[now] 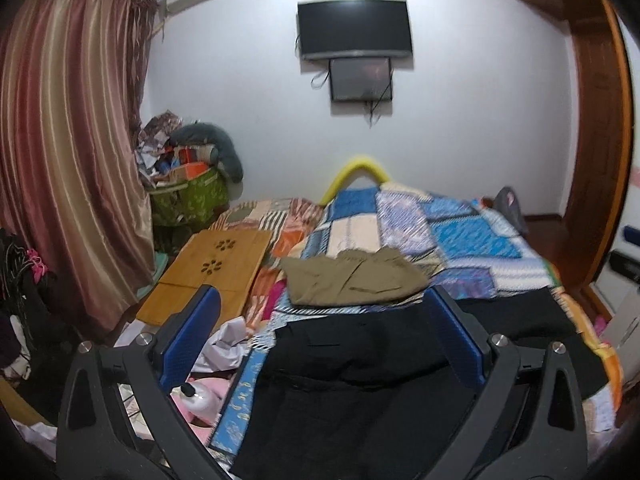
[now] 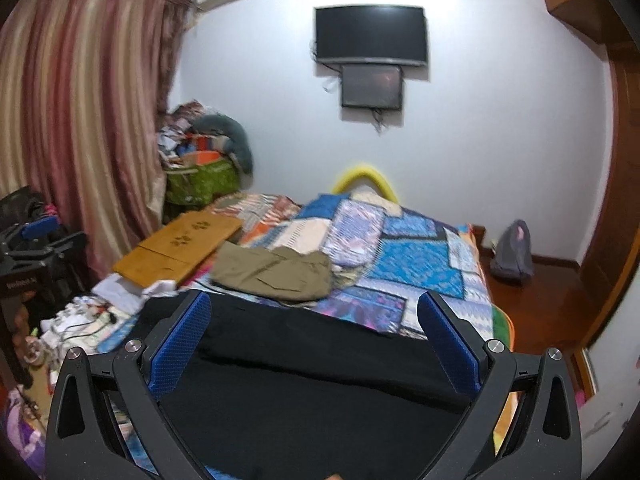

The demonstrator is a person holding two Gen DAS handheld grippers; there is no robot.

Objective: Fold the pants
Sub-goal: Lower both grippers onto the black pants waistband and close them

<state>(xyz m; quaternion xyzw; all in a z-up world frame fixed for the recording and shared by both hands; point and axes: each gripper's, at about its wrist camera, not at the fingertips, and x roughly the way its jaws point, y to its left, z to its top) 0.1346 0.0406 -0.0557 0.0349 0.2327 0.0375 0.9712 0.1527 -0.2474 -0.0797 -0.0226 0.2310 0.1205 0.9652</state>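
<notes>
The left gripper [image 1: 320, 320] has its jaws spread wide and empty, raised above the black pants [image 1: 360, 392] that lie flat across the near end of the patchwork bedspread [image 1: 460, 232]. The right gripper [image 2: 314, 328] is likewise released, grasping nothing, above the same garment. Beyond the black pants rest folded khaki pants [image 1: 352, 278], just beside a bamboo lap desk [image 1: 212, 268]. A television [image 1: 354, 28] is mounted on the far wall.
</notes>
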